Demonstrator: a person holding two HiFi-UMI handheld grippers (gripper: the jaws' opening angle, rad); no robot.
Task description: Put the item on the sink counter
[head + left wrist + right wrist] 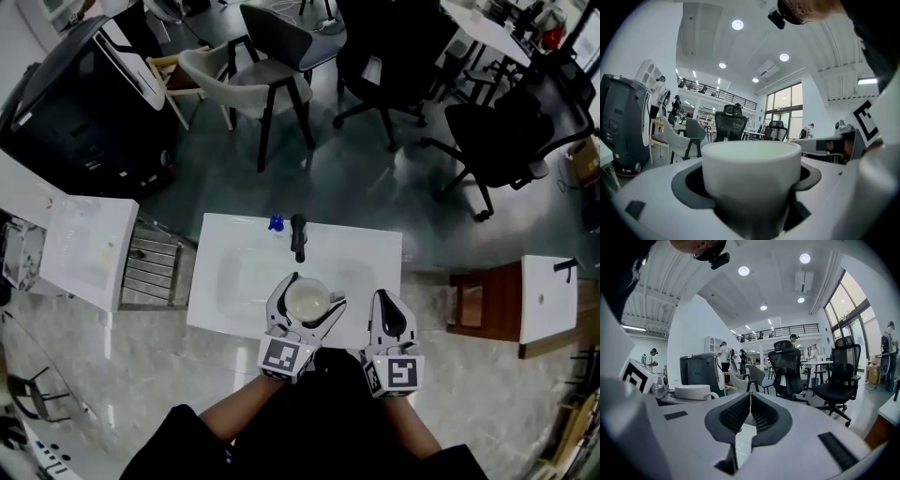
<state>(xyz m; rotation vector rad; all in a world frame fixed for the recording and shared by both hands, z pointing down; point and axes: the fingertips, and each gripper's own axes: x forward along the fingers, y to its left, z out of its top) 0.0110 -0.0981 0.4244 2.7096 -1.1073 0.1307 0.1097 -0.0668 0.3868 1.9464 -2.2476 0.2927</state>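
Fingers [278, 300] of the left gripper [318, 289] are clamped on a cup [307, 300]; the right gripper [386, 295], at three o'clock, is pressed together.

No readable text or numbers; square markers [282, 354] seemingly bare patterns.

The desk [375, 251] stands just before the person, with a basin [246, 274] sunk in its left part. A tap [298, 236] rises at the desk's far edge, with a small item [276, 223] just left of it. Over the desk's near part, the cup [307, 300] sits between the fingers of the left gripper [313, 291]. The right gripper [388, 300] is just to the cup's right, apart from it. Behind the desk stands a chair [253, 80], with office chairs [511, 131] further right. A machine [84, 103] is far left, a low table [84, 248] is before it, and a stand [520, 300] is well right of the desk.
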